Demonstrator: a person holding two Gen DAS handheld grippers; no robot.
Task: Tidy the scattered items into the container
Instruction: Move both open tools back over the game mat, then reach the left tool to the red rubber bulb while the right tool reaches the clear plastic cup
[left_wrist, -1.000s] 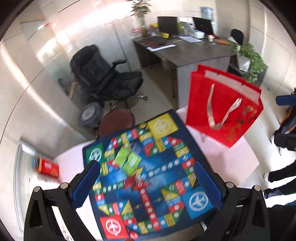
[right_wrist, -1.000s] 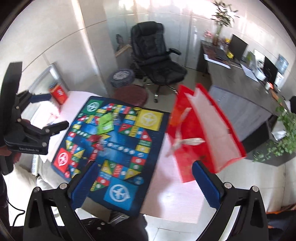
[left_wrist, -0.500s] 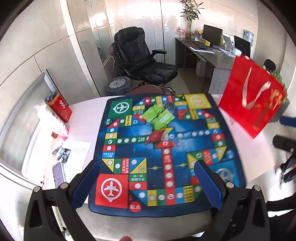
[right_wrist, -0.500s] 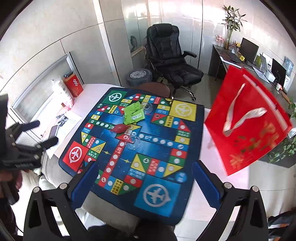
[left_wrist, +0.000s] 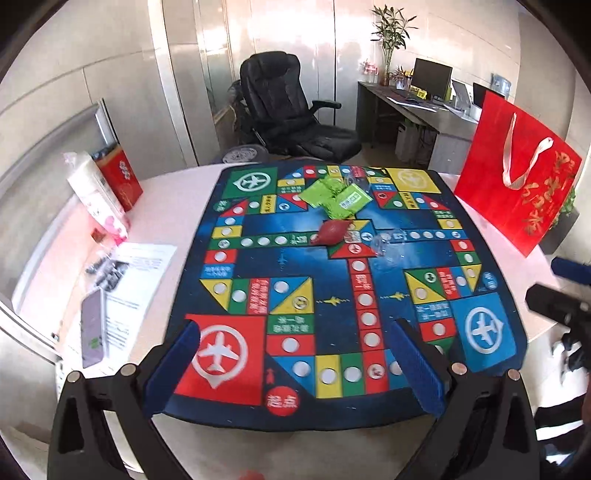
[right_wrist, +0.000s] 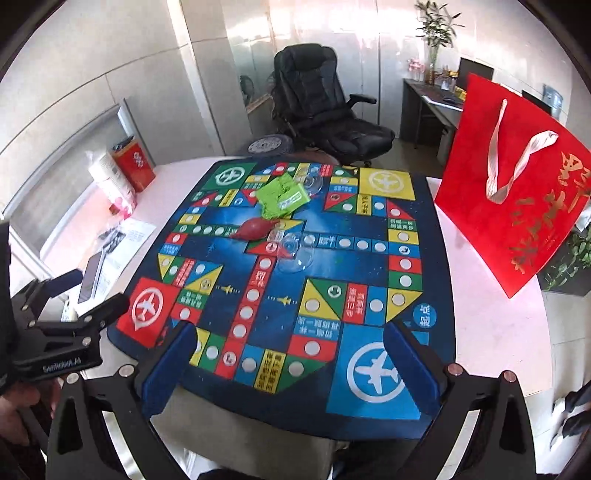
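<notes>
The red gift bag (left_wrist: 517, 184) stood upright at the far right edge of the white table (left_wrist: 166, 192), just off the game mat's (left_wrist: 332, 295) corner, its ribbon handle hanging down the front; its inside could not be seen from either wrist view. The scattered items lay near the mat's middle: green packets (left_wrist: 334, 197) in a loose overlapping pile, a dark red pouch (left_wrist: 332, 230) just in front of them, and clear glasses (right_wrist: 295, 254) (hard to make out against the print) beside the pouch.

Along the table's left edge sat a red box (left_wrist: 122, 177), a white pack (left_wrist: 98, 195), printed papers (left_wrist: 136, 280) and a phone (left_wrist: 92, 325). The mat's near half lay bare, and a strip of tabletop ran free between mat and bag.

The left gripper (left_wrist: 295, 365) and the right gripper (right_wrist: 291, 369) hovered over the mat's near edge, both spread wide and gripping nothing.
</notes>
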